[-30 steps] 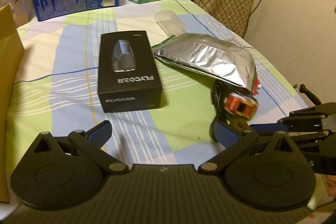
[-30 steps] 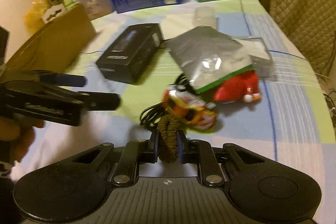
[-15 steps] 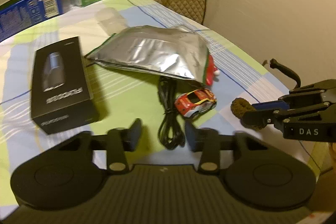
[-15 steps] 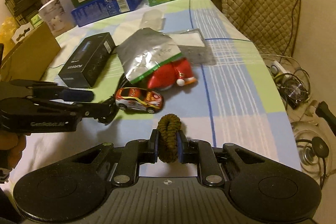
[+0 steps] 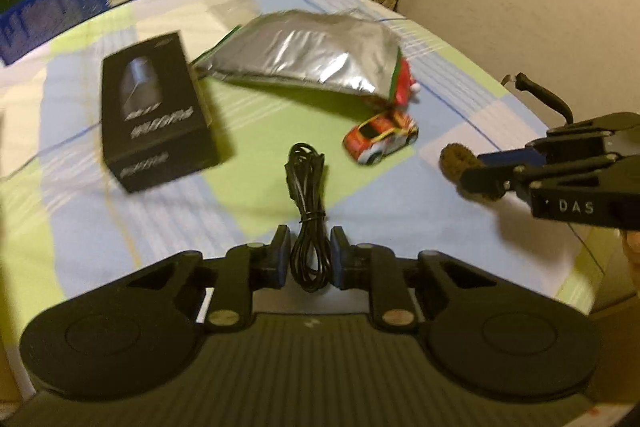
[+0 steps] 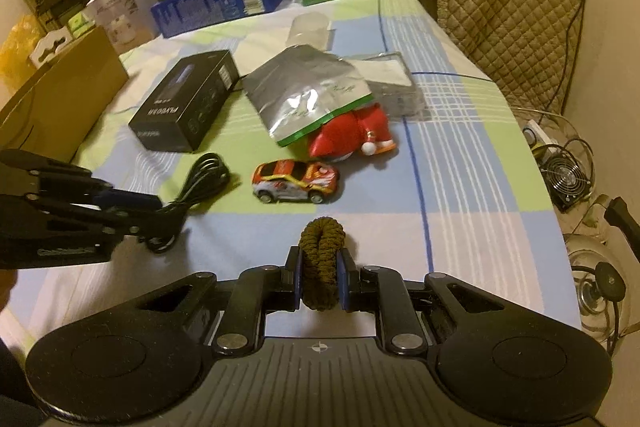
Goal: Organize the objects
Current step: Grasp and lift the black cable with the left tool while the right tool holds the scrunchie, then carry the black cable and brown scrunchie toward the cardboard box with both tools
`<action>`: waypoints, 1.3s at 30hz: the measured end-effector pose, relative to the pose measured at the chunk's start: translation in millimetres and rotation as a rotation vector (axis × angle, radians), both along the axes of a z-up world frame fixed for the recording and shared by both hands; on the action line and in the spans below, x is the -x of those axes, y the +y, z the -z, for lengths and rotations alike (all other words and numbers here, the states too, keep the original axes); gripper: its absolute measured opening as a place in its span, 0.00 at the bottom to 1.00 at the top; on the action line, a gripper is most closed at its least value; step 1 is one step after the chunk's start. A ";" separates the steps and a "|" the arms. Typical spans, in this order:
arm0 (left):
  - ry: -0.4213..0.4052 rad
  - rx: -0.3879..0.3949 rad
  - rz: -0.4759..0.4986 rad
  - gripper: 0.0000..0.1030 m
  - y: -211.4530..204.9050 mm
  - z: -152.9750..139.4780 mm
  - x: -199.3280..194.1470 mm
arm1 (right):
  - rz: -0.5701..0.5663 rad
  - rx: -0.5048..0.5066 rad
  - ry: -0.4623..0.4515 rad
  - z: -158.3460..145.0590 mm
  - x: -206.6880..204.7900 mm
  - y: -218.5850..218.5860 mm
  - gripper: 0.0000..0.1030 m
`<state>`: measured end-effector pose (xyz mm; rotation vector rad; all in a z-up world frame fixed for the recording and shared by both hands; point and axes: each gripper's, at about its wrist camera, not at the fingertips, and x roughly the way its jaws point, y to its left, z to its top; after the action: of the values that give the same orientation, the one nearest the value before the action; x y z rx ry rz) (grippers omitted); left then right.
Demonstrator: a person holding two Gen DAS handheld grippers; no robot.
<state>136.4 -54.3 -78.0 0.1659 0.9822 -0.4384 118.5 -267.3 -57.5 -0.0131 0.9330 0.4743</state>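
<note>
A: Black cable bundle (image 5: 308, 227) lies on the tablecloth (image 5: 160, 227) between our left gripper (image 5: 307, 259) jaws, which are closing, pads not clearly touching

B: Right gripper (image 6: 322, 277) is clenched on the brown rope loop (image 6: 322, 251); we should squeeze near the tie so no coils slip

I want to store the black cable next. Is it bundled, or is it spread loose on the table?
Bundled. The black cable lies folded into a narrow coil, with a thin tie around its middle holding the loops together.
</note>
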 end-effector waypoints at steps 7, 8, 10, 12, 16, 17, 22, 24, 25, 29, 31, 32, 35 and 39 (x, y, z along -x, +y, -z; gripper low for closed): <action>-0.026 0.011 -0.017 0.41 0.3 2.5 -10.7 | 0.007 0.013 -0.006 1.9 0.5 6.1 0.14; -0.023 0.010 -0.015 0.40 -0.6 4.3 -12.2 | 0.008 0.016 -0.009 2.3 0.1 6.6 0.15; -0.022 0.000 -0.013 0.36 -2.2 7.6 -13.0 | 0.013 0.025 -0.013 3.9 -0.5 6.8 0.23; -0.020 -0.009 -0.010 0.30 -2.8 9.9 -12.3 | 0.019 0.031 -0.018 5.6 -0.9 6.0 0.34; -0.015 -0.009 -0.004 0.14 -2.9 11.6 -10.4 | 0.024 0.040 -0.032 9.7 0.2 4.5 0.37; -0.016 -0.011 -0.003 0.14 -3.1 11.3 -10.3 | 0.026 0.040 -0.035 9.8 0.7 4.4 0.37; -0.015 0.004 -0.010 0.13 -1.2 8.7 -10.2 | 0.030 0.062 -0.038 8.7 4.3 6.9 0.15; -0.020 0.010 -0.011 0.12 -0.9 5.5 -10.0 | 0.034 0.059 -0.040 5.9 5.6 6.8 0.14; -0.022 0.013 -0.013 0.11 -0.8 3.2 -10.0 | 0.033 0.057 -0.042 4.0 6.2 6.6 0.14; -0.033 0.022 -0.025 0.11 1.4 -7.1 -8.1 | 0.029 0.051 -0.067 -12.0 9.7 7.2 0.14; -0.033 0.030 -0.031 0.11 3.9 -12.3 -5.3 | 0.029 0.047 -0.081 -21.7 11.7 7.4 0.14; -0.033 0.034 -0.032 0.11 5.5 -14.7 -3.5 | 0.029 0.040 -0.087 -26.2 12.6 7.2 0.14; -0.043 0.035 -0.043 0.11 10.7 -24.8 3.5 | 0.033 0.021 -0.101 -40.5 16.6 8.4 0.14; -0.068 0.040 -0.061 0.11 19.2 -44.6 14.3 | 0.027 0.004 -0.126 -59.8 24.8 13.3 0.14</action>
<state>122.1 -35.1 -33.4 0.1137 0.9088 -0.3935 93.7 -254.0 2.3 -0.0333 0.8090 0.4419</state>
